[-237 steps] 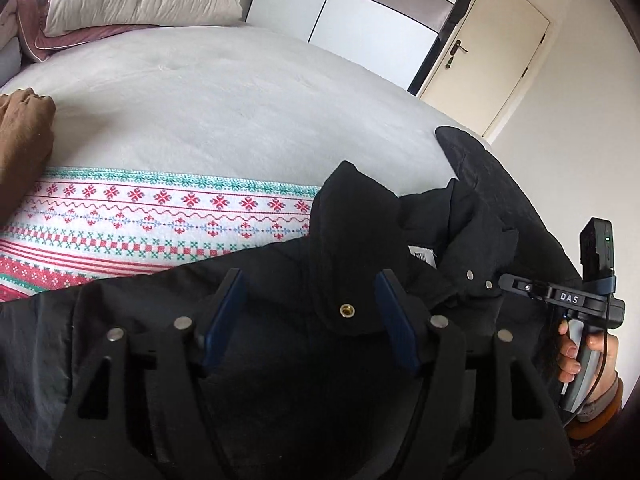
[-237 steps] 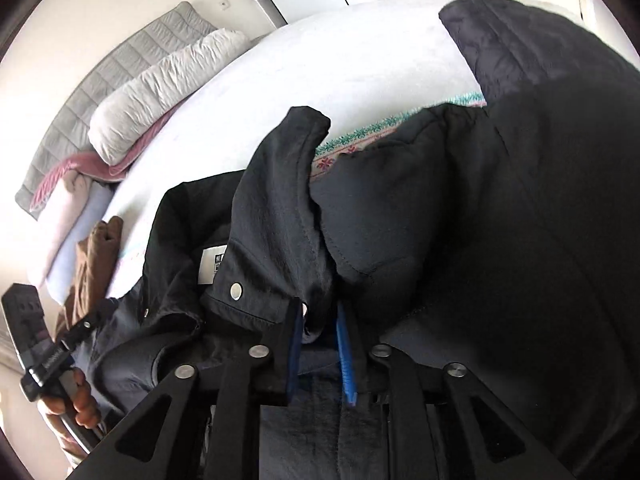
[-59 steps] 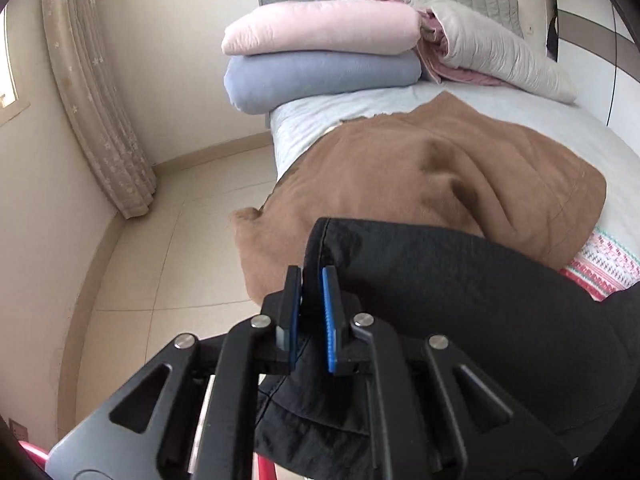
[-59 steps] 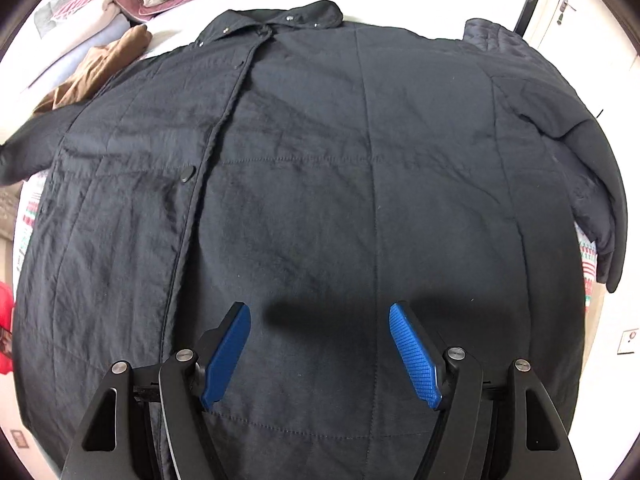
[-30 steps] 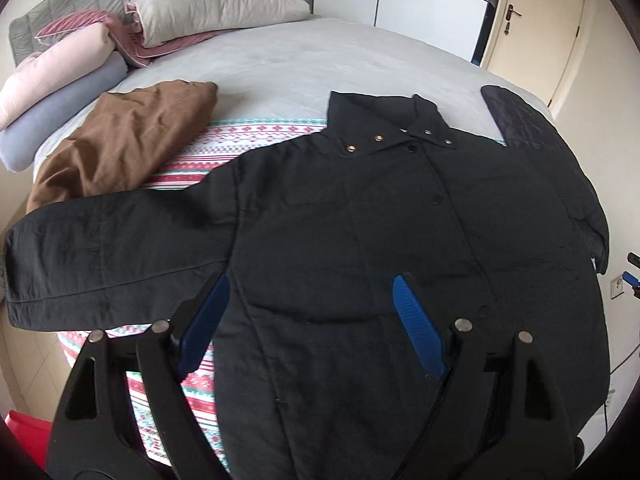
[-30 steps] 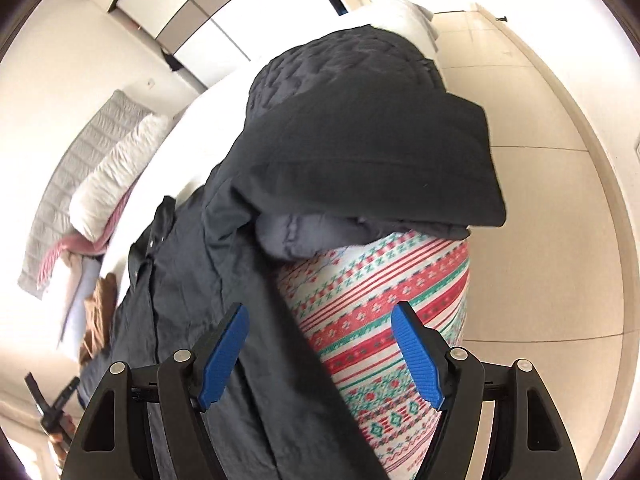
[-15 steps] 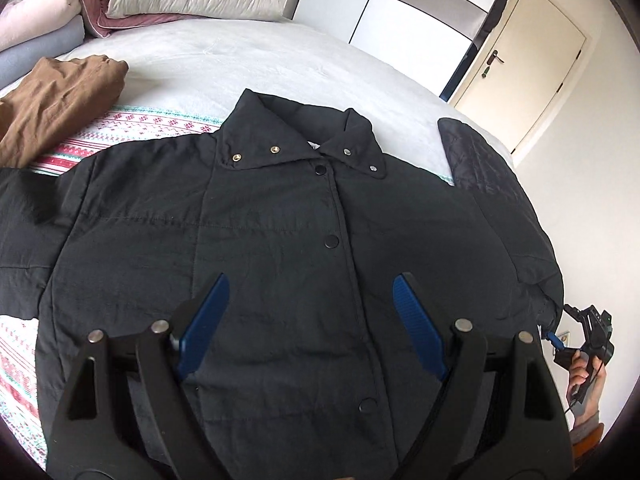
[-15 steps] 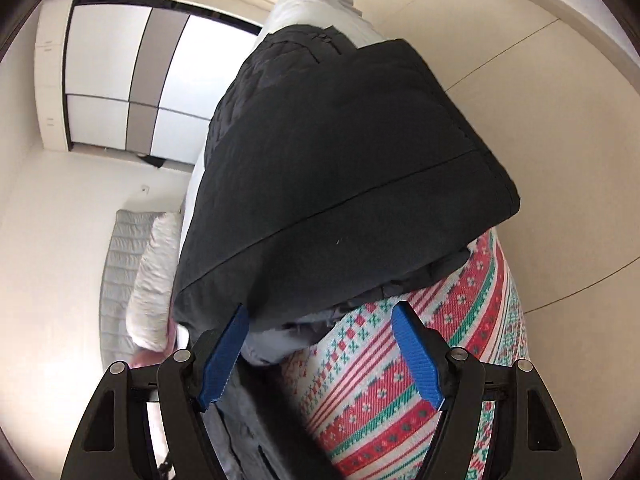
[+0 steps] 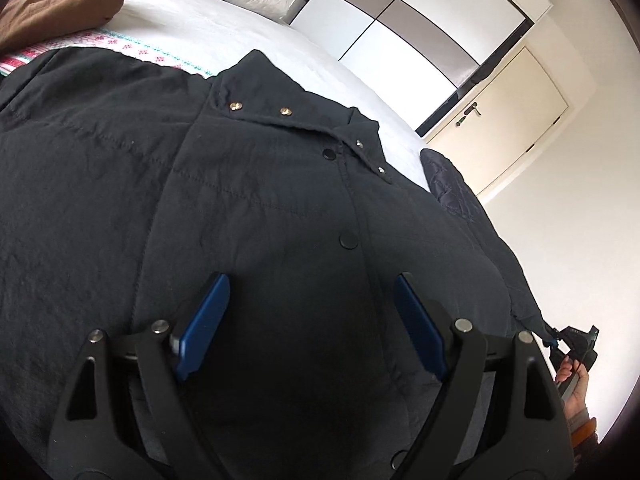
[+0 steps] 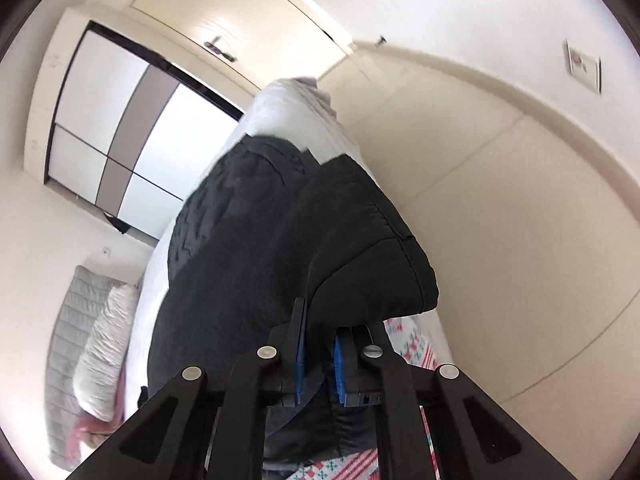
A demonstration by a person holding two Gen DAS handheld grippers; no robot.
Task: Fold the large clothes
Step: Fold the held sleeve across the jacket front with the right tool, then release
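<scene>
While left gripper (image 9: 308, 304) hovers wide over jacket (image 9: 240, 208), right gripper (image 10: 318, 344) pinches its sleeve (image 10: 352, 248).

No text, label, brand or number can be read in either view; the wall plate (image 10: 584, 65) in the right wrist view bears a small reddish mark, perhaps a sticker, too blurred to make out
</scene>
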